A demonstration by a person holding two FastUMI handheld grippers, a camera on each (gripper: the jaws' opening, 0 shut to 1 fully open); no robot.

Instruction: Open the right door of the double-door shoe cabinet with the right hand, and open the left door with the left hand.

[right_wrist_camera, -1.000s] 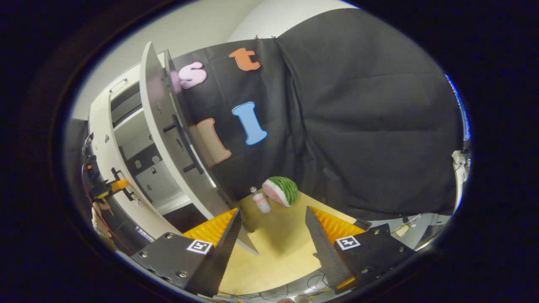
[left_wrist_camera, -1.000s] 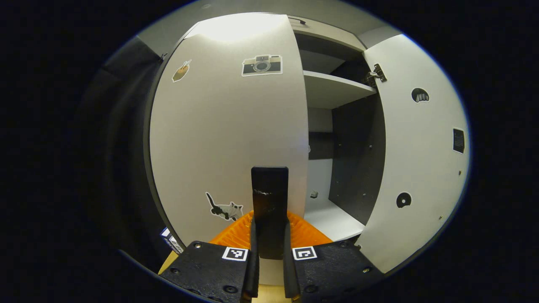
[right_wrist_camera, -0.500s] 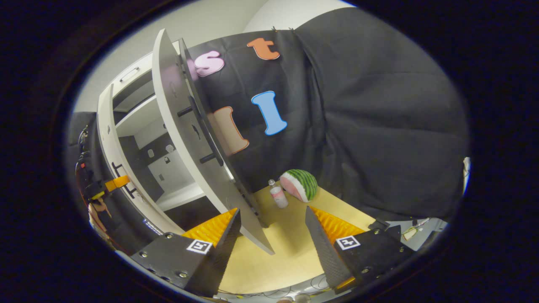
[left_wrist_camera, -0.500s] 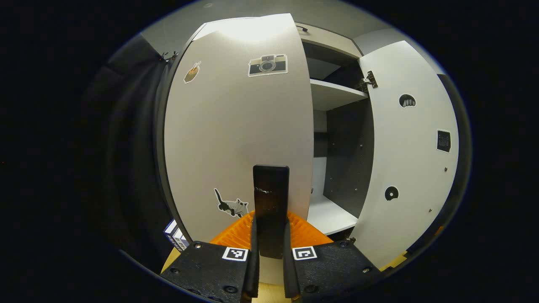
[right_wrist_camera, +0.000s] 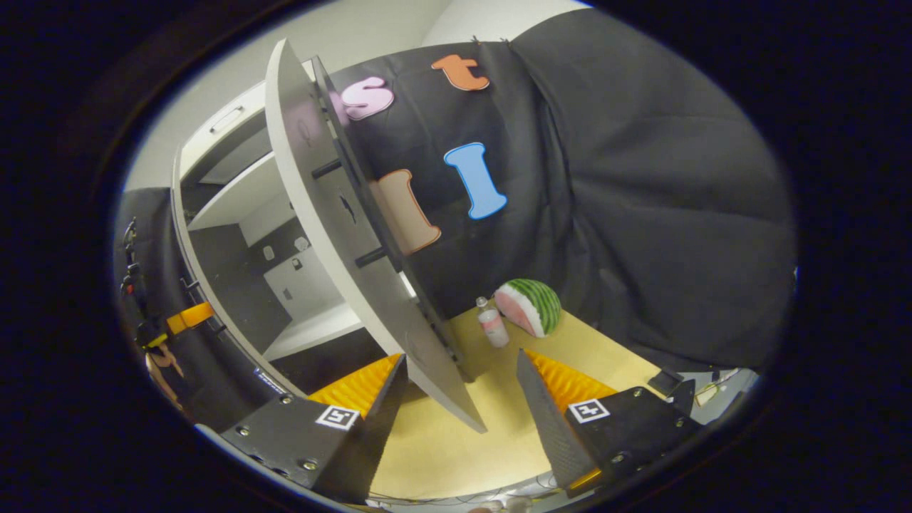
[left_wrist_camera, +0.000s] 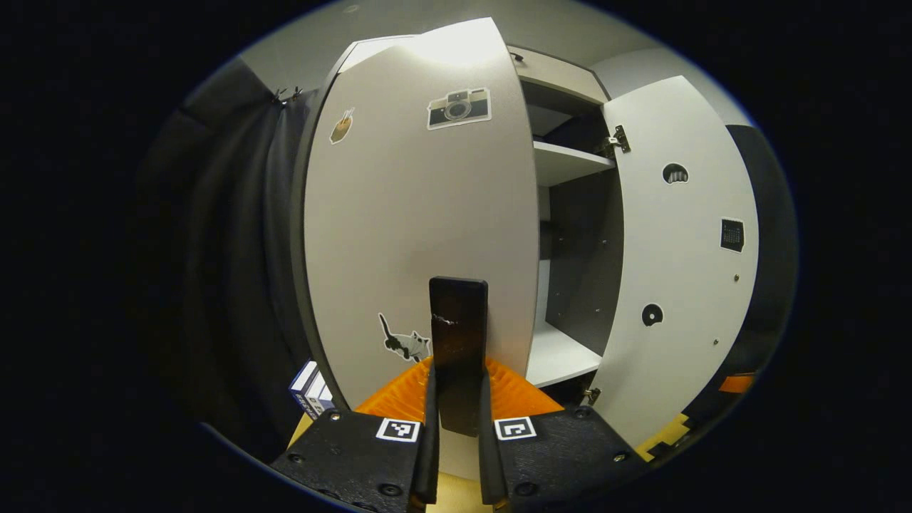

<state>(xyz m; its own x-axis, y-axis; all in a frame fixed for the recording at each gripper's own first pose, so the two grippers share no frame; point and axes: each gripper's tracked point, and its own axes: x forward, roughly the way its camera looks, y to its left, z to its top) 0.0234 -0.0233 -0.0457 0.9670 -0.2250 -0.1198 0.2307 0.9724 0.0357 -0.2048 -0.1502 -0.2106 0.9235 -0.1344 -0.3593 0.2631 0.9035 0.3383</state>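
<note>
shoe cabinet (left_wrist_camera: 570, 160): smooth flat doors, slim dark bar handle (left_wrist_camera: 458, 335)

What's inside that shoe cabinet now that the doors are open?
The cabinet holds a white shelf up top, a white floor and dark walls; no shoes where I can see. The left door hides the left half.

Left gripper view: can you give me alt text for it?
The left hand-held gripper is clamped on the black handle of the cabinet's left door, which carries stickers. Beside it the right door stands open, showing shelves.
</note>
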